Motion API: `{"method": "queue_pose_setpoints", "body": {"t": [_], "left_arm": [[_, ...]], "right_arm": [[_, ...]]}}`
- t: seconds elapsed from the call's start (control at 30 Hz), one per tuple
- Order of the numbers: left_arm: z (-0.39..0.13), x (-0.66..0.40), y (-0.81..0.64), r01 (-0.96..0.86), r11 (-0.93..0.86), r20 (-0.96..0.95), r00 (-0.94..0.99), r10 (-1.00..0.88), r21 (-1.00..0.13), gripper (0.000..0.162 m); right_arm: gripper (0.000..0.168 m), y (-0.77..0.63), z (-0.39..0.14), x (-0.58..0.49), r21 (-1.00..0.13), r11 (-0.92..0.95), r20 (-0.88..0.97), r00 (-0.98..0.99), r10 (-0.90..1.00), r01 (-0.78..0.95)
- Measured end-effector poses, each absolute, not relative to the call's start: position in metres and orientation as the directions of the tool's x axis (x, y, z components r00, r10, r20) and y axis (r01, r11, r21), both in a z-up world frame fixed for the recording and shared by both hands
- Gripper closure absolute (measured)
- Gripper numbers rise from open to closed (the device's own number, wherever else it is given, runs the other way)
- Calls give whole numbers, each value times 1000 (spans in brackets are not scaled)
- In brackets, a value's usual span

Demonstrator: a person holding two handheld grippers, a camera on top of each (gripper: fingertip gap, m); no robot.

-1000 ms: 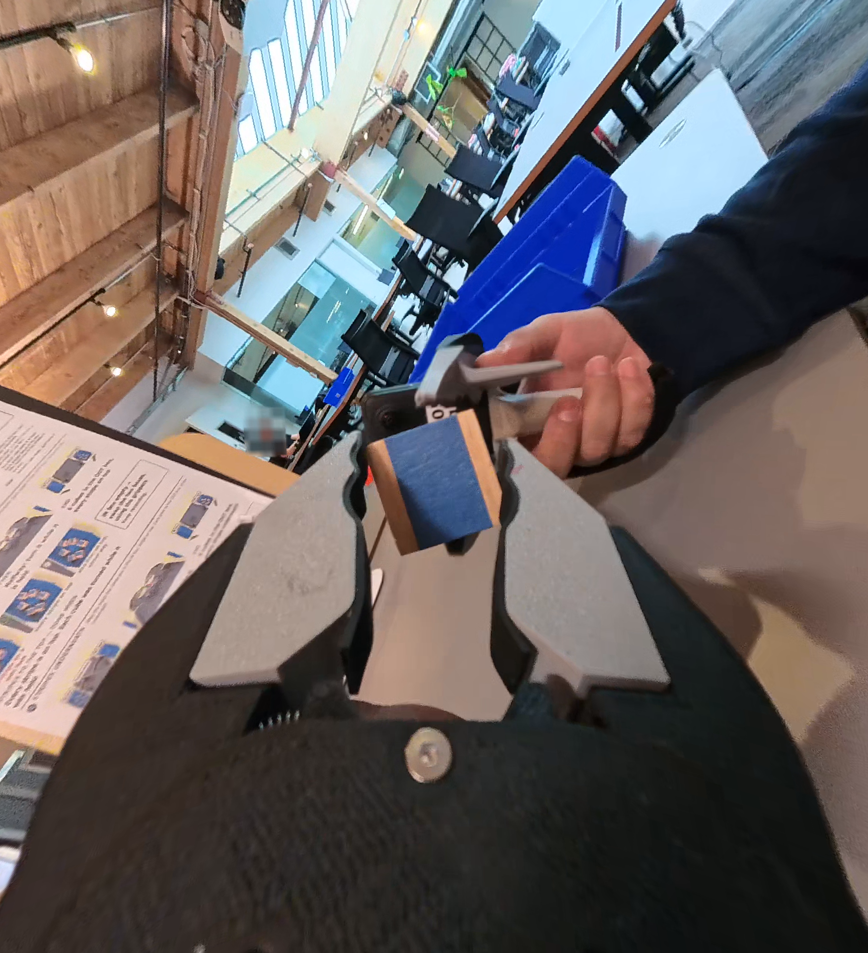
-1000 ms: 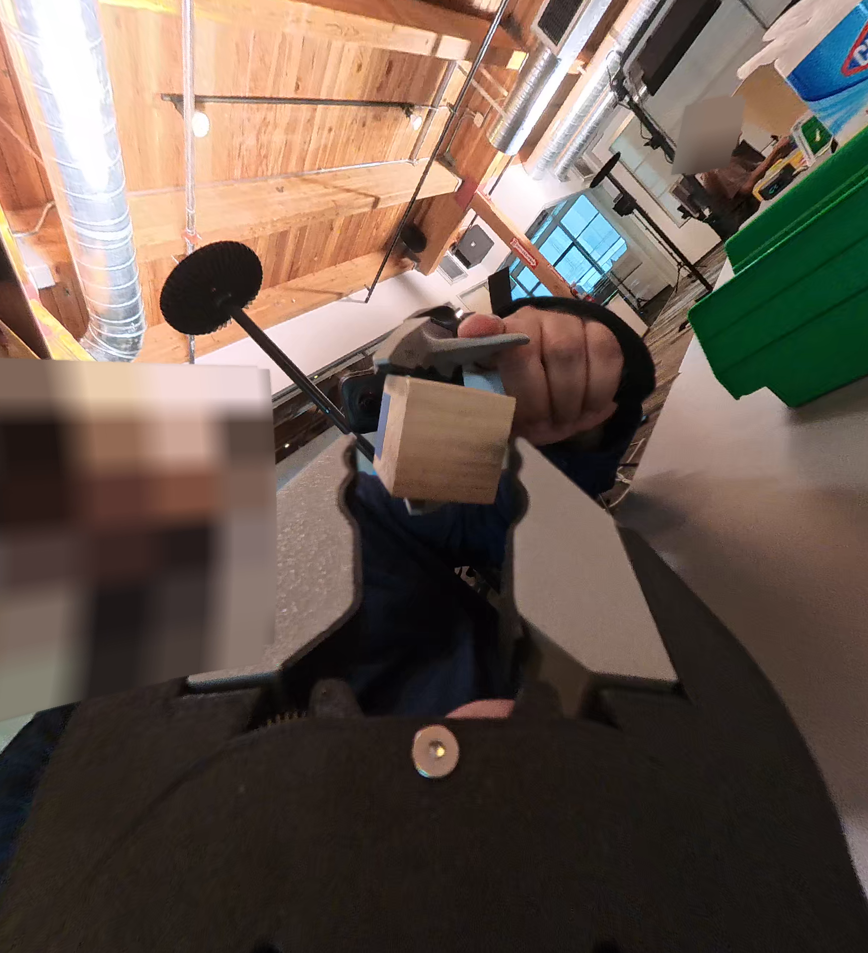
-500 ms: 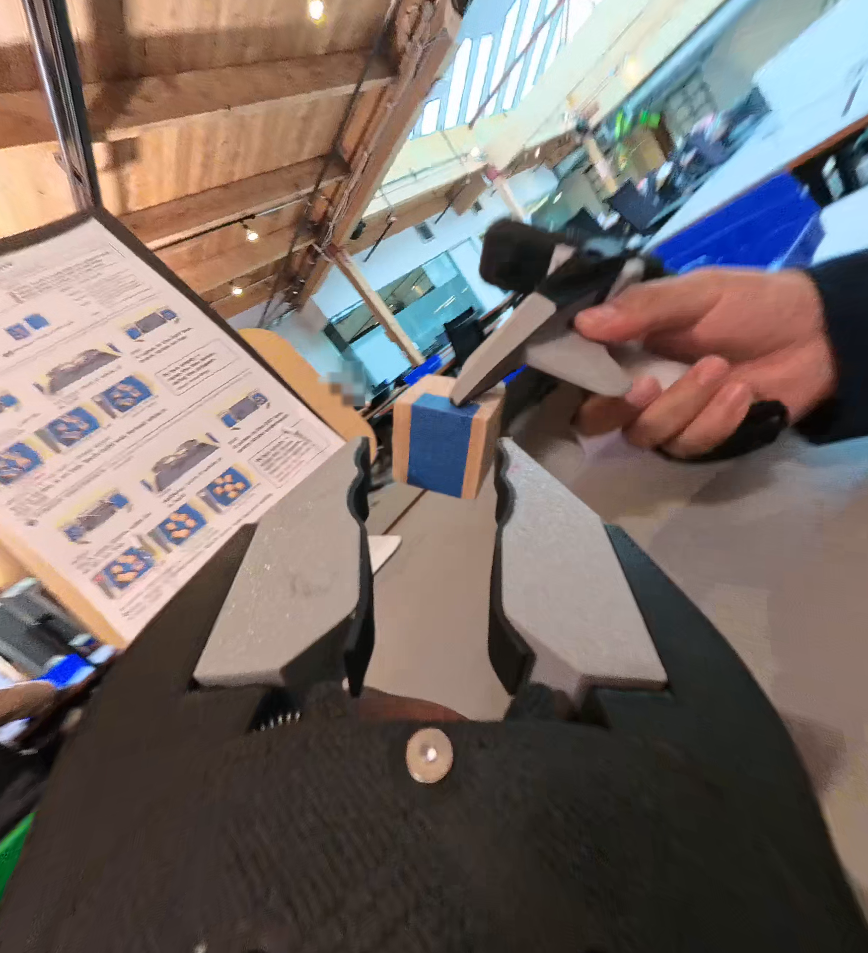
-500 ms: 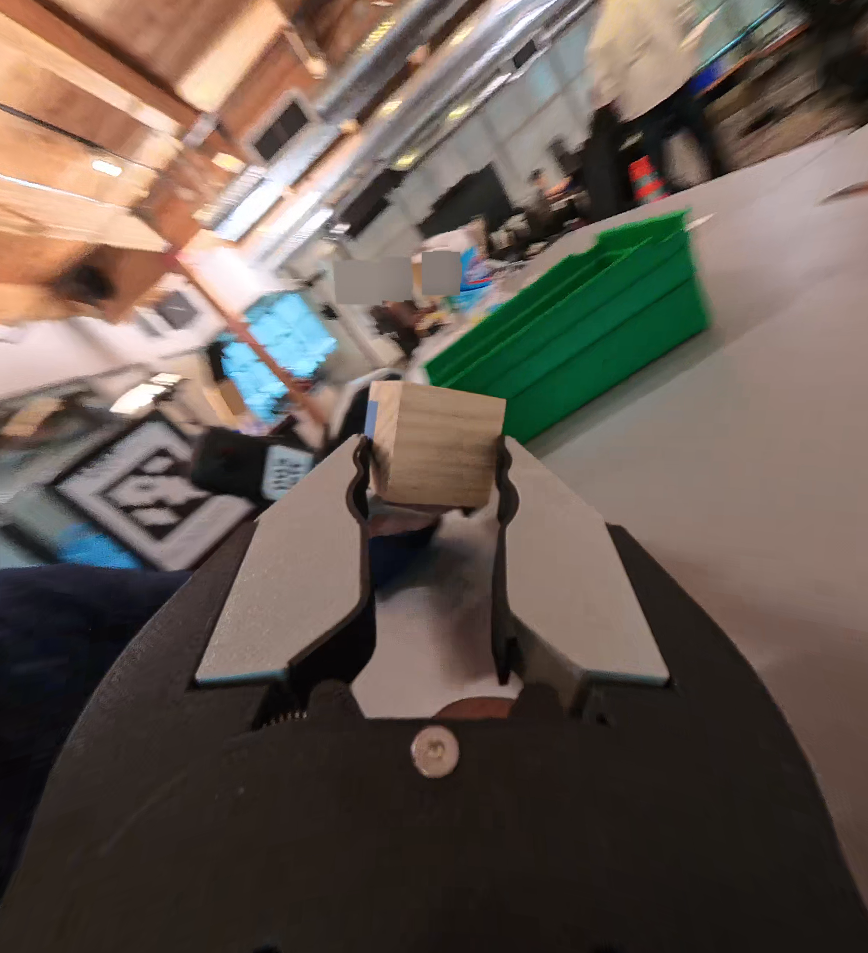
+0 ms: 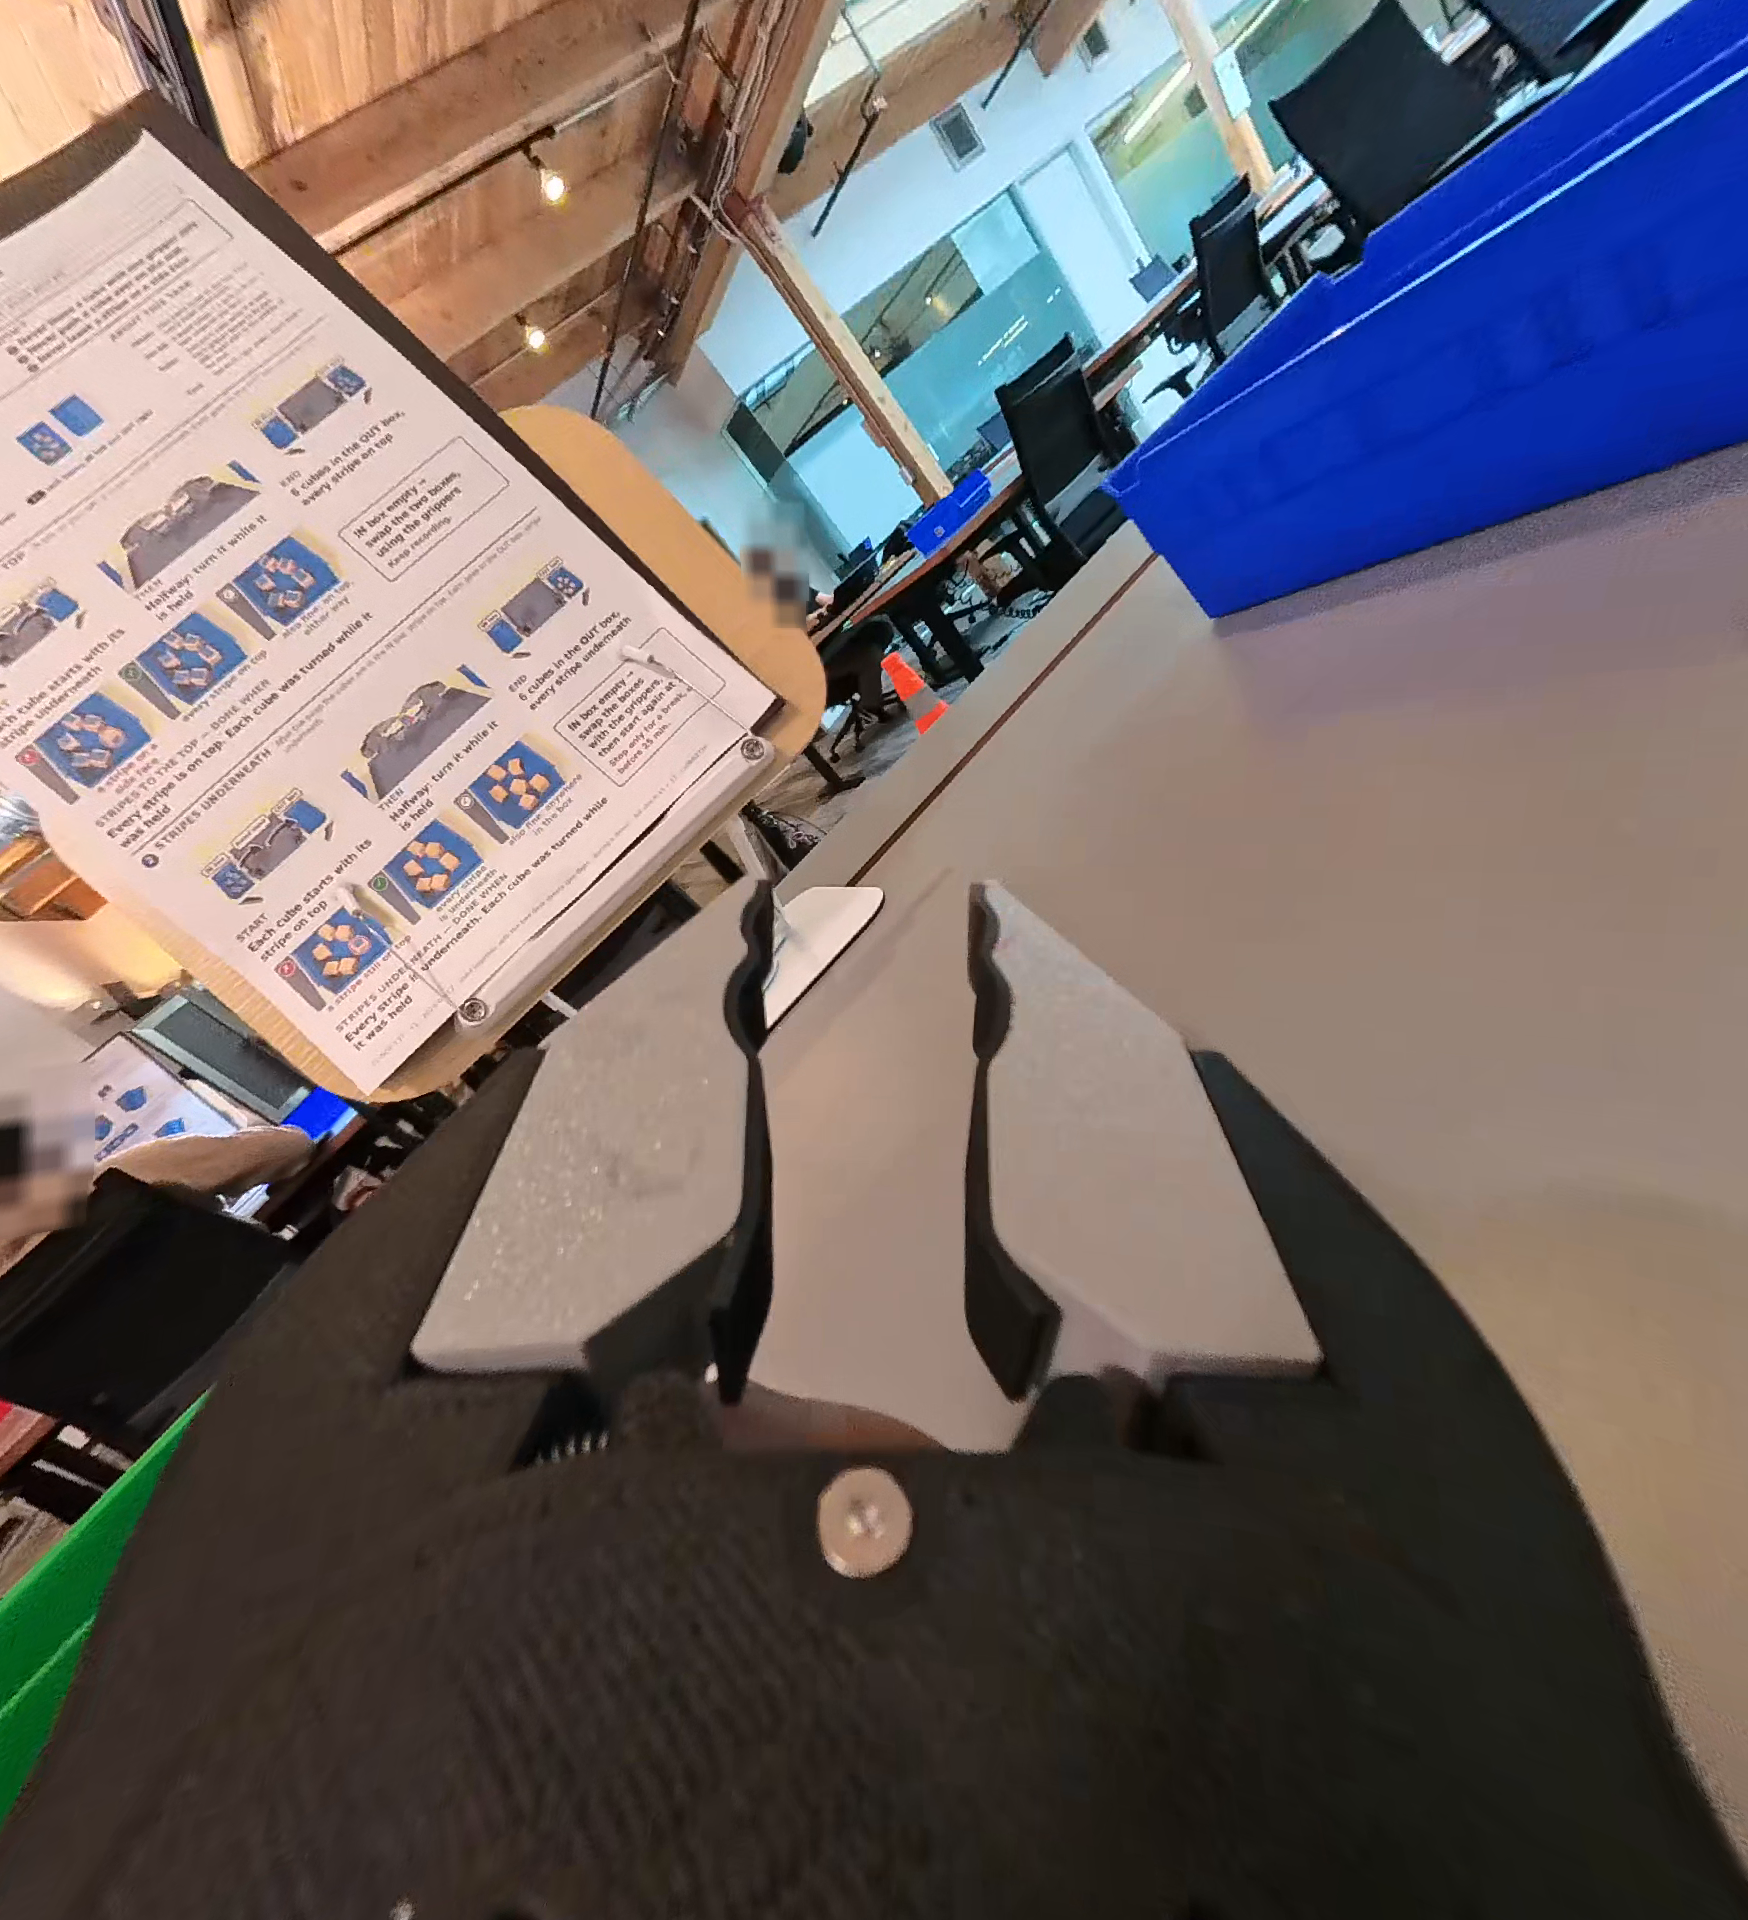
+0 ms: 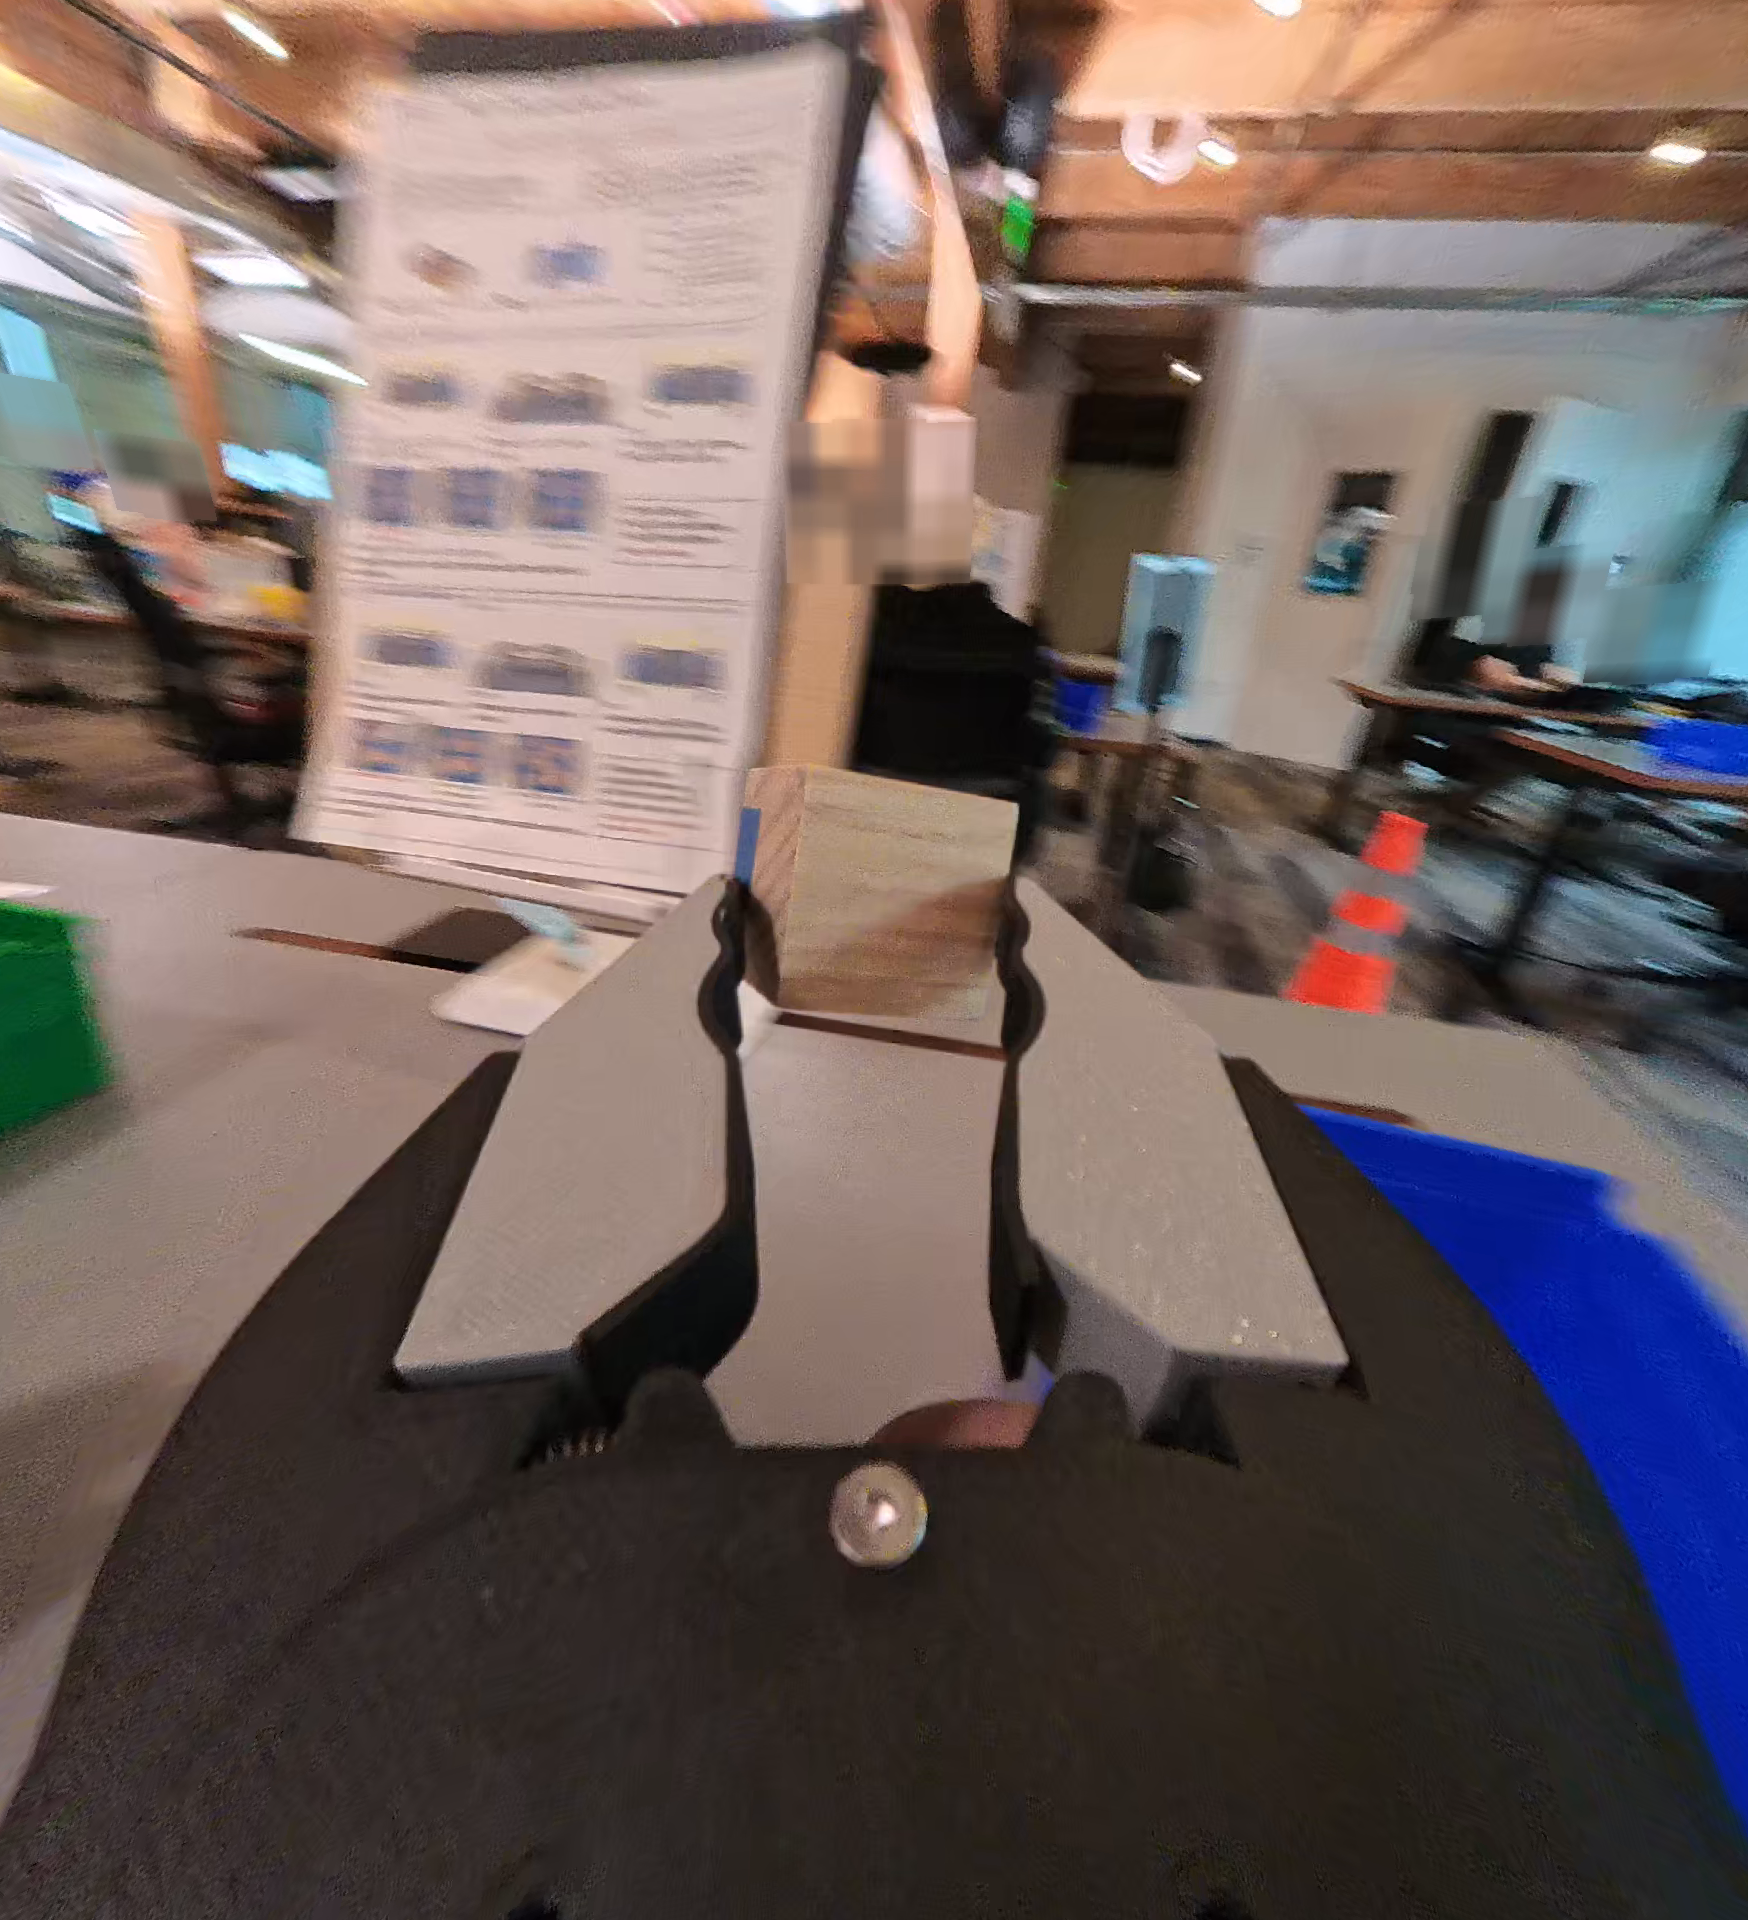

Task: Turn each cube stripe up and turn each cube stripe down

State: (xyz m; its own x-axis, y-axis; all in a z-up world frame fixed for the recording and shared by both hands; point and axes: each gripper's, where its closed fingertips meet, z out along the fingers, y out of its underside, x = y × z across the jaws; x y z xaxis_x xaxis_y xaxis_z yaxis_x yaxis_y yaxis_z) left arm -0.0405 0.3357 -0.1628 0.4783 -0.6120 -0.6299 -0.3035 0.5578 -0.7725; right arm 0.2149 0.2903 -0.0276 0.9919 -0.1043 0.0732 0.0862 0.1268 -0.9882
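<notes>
Right gripper clamps the cube — left gripper parted, empty — instruction board ahead.

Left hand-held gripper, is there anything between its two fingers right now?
No. The left hand-held gripper holds nothing; only bare grey table shows between its fingers in the left wrist view.

A grey table carries everything. Seen from the left tool, a blue bin stands ahead to its right, a green bin close at its left, and the white foot of an instruction board's stand rests just beyond its tips. A dark seam crosses the top.
</notes>
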Motion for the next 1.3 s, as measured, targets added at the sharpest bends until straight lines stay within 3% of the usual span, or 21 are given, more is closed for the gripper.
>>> {"method": "queue_pose_setpoints", "body": {"t": [0.13, 0.3, 0.6, 0.7, 0.9, 1.07, 1.1, 1.13, 1.2, 1.23, 1.3], "left_arm": [[-169, -38, 336, -337, 562, -653, 462, -600, -755, 127], [-171, -35, 335, -352, 572, -670, 450, -591, -741, 127], [-180, -34, 338, -381, 560, -677, 433, -595, -736, 127], [-180, -35, 340, -387, 552, -674, 438, -595, -739, 127], [-182, -34, 342, -391, 535, -662, 438, -608, -749, 127], [-185, -33, 341, -405, 538, -673, 431, -601, -739, 127], [-186, -34, 342, -410, 536, -674, 432, -599, -738, 127], [-187, -34, 343, -415, 534, -676, 431, -597, -736, 127], [-189, -35, 343, -419, 531, -676, 431, -597, -736, 127], [-189, -35, 344, -419, 528, -673, 432, -600, -739, 127], [-190, -35, 345, -420, 520, -668, 433, -605, -743, 127]], "right_arm": [[122, 304, -74, 322, -970, -242, 75, 965, -251, 12], [121, 318, -181, 386, -781, -620, 141, 947, -290, -73], [123, 351, -264, 407, -611, -781, 136, 954, -266, -130], [116, 347, -261, 410, -590, -790, 121, 949, -290, -166], [110, 340, -177, 378, -775, -599, -60, 967, -248, -202], [99, 329, -183, 320, -708, -701, -18, 994, -112, -92], [100, 328, -190, 308, -688, -723, -7, 997, -77, -61], [128, 327, -194, 303, -682, -729, 6, 997, -72, -49], [150, 330, -193, 292, -694, -719, 2, 999, -41, -28], [158, 330, -193, 287, -688, -725, -8, 1000, -30, -27], [158, 331, -193, 285, -674, -738, -4, 999, -40, -32]]}}
